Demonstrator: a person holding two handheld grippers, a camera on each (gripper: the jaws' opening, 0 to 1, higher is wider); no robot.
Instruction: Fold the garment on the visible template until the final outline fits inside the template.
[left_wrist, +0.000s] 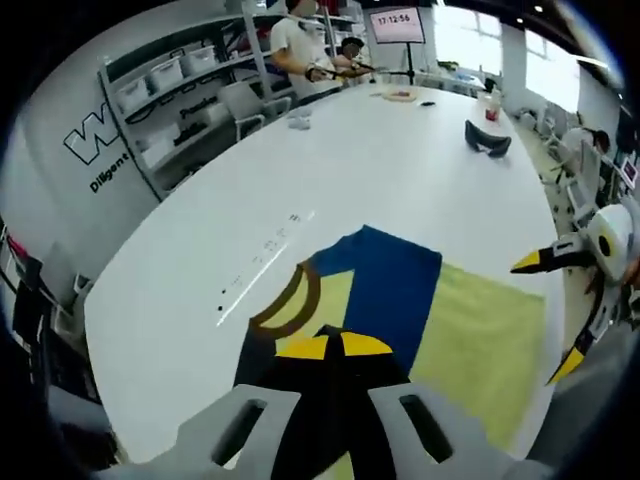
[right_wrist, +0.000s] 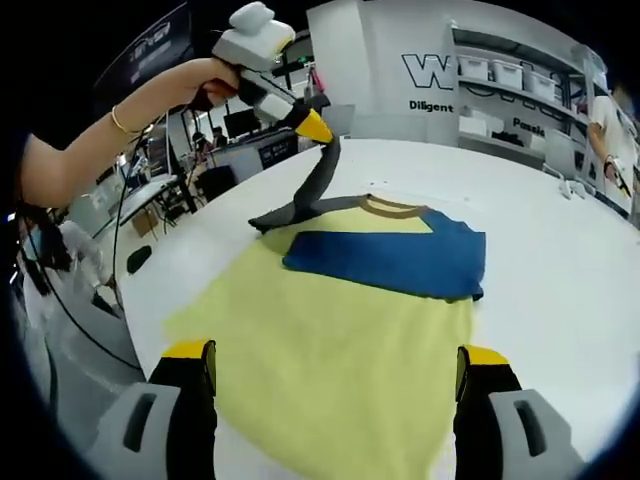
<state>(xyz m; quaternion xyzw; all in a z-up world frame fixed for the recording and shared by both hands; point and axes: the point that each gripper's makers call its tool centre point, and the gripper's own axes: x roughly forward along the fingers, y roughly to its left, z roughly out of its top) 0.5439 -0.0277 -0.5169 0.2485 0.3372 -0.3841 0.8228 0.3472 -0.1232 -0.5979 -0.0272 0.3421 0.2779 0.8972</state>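
Left hand-held gripper (right_wrist: 318, 128) pinches the dark sleeve (right_wrist: 318, 185) up off the desk (right_wrist: 560, 270); right hand-held gripper (right_wrist: 338, 372) hovers wide over the yellow shirt (right_wrist: 330, 340).

Template under garment (right_wrist: 340, 330) hidden

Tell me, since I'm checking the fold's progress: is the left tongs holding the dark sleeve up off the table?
Yes: in the right gripper view the left tongs pinch the dark sleeve, lifted above the white table.
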